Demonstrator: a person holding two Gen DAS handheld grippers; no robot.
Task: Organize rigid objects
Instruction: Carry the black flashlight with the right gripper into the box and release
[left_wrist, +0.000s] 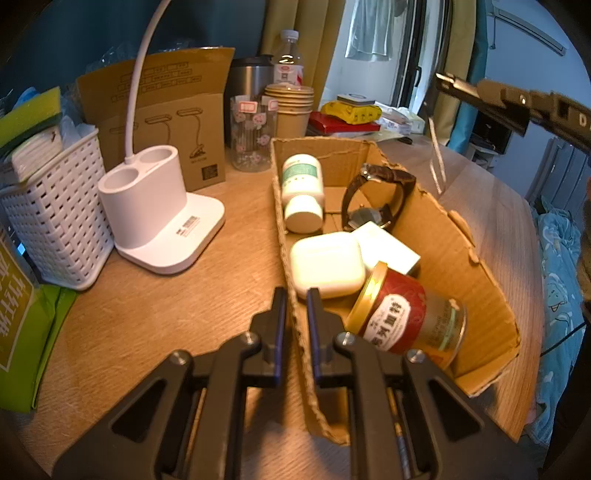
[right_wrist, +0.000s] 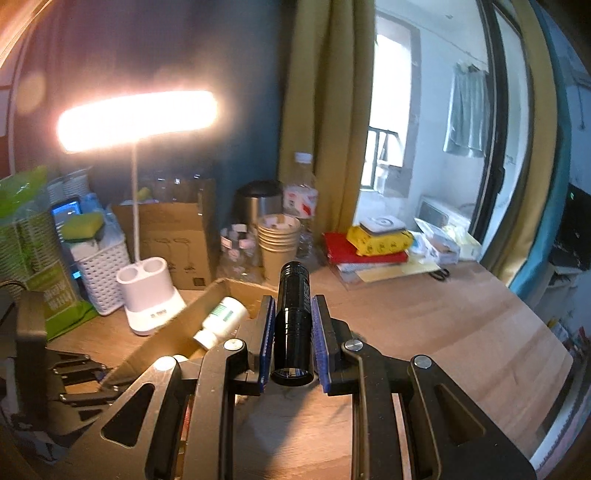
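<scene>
My right gripper (right_wrist: 293, 338) is clamped on the flashlight (right_wrist: 294, 321), its long axis running straight out along the fingers, held above the table. The box (right_wrist: 173, 332) sits down-left of it, so that's my direction. Left gripper (left_wrist: 295, 325) pinches the box's near wall (left_wrist: 295, 332).
</scene>
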